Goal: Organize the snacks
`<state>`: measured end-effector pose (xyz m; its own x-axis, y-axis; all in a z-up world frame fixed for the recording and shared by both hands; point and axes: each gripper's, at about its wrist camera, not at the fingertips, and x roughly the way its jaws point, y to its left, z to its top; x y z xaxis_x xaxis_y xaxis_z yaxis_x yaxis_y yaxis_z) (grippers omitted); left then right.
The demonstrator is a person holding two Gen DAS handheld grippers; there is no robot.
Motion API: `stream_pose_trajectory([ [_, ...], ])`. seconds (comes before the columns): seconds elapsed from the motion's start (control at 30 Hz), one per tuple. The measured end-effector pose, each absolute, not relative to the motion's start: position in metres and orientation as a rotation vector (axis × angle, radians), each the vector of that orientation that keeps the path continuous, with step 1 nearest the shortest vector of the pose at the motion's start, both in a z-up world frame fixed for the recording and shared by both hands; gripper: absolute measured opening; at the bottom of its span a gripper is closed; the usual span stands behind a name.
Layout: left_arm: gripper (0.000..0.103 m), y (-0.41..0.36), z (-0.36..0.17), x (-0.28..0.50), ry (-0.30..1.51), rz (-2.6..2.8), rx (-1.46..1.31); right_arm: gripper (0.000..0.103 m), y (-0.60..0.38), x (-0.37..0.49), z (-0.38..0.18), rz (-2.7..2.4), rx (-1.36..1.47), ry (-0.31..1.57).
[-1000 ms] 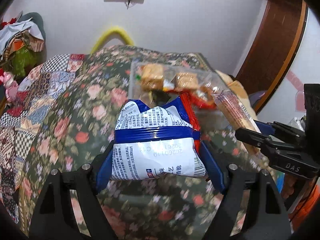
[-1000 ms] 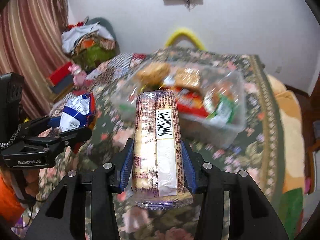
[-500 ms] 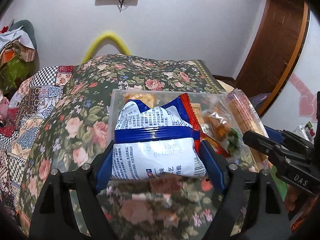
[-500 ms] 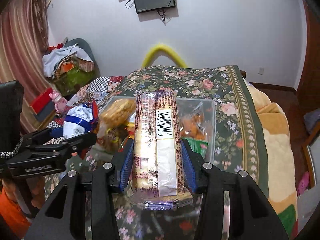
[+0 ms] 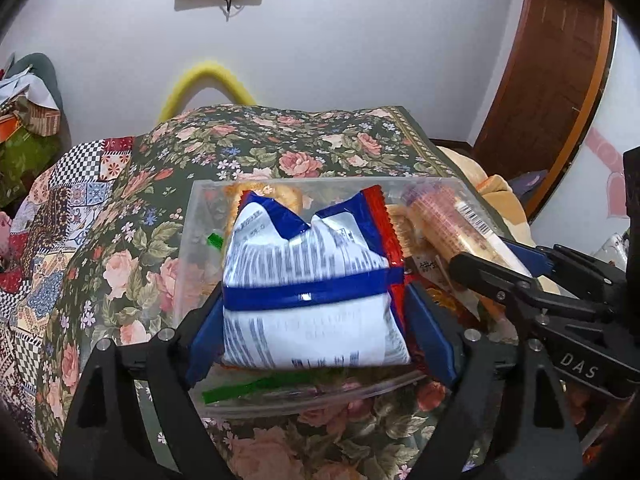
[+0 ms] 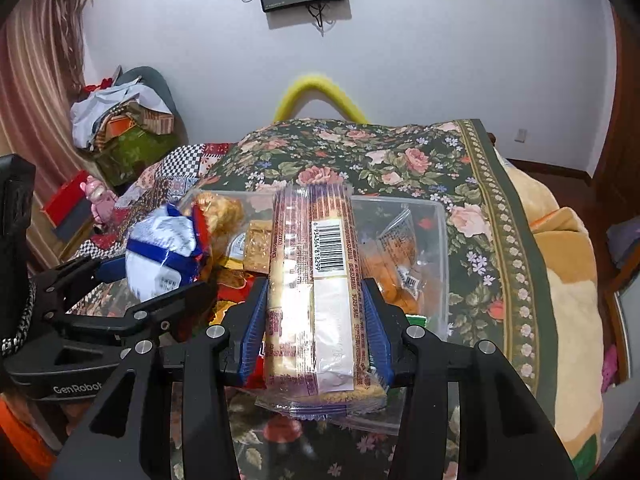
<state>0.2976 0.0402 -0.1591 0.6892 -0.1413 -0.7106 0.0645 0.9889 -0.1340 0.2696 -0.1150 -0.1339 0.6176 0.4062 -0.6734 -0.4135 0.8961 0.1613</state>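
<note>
Left gripper [image 5: 316, 320]: blue pads clamped on both sides of white-and-blue snack bag [image 5: 312, 288], fingers level, pointing toward 12 o'clock. Right gripper [image 6: 316, 320]: blue pads pinching long biscuit pack [image 6: 316, 292] lengthwise, also toward 12 o'clock. Grippers side by side, near each other; right one at 3 o'clock in left wrist view.

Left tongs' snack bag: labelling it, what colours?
White with blue band and red edge, snack bag; clearest in left wrist view.
</note>
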Motion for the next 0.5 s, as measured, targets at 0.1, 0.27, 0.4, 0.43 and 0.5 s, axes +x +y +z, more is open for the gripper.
stream_pose_trajectory([
  [0.1, 0.091, 0.043, -0.162, 0.298, 0.814, -0.107, -0.115, 0.043, -0.116, 0.270, -0.135, 0.477, 0.000, 0.781],
  [0.27, 0.091, 0.043, -0.156, 0.290, 0.816, -0.118, -0.115, 0.043, -0.118, 0.268, -0.132, 0.489, 0.023, 0.797],
  [0.4, 0.091, 0.042, -0.139, 0.275, 0.771, -0.121, -0.104, 0.043, -0.123, 0.260, -0.119, 0.488, 0.022, 0.774],
  [0.43, 0.091, 0.042, -0.133, 0.270, 0.755, -0.120, -0.101, 0.043, -0.124, 0.258, -0.116, 0.489, 0.023, 0.768],
  [0.5, 0.091, 0.042, -0.118, 0.259, 0.722, -0.121, -0.103, 0.043, -0.130, 0.249, -0.104, 0.487, 0.028, 0.745],
])
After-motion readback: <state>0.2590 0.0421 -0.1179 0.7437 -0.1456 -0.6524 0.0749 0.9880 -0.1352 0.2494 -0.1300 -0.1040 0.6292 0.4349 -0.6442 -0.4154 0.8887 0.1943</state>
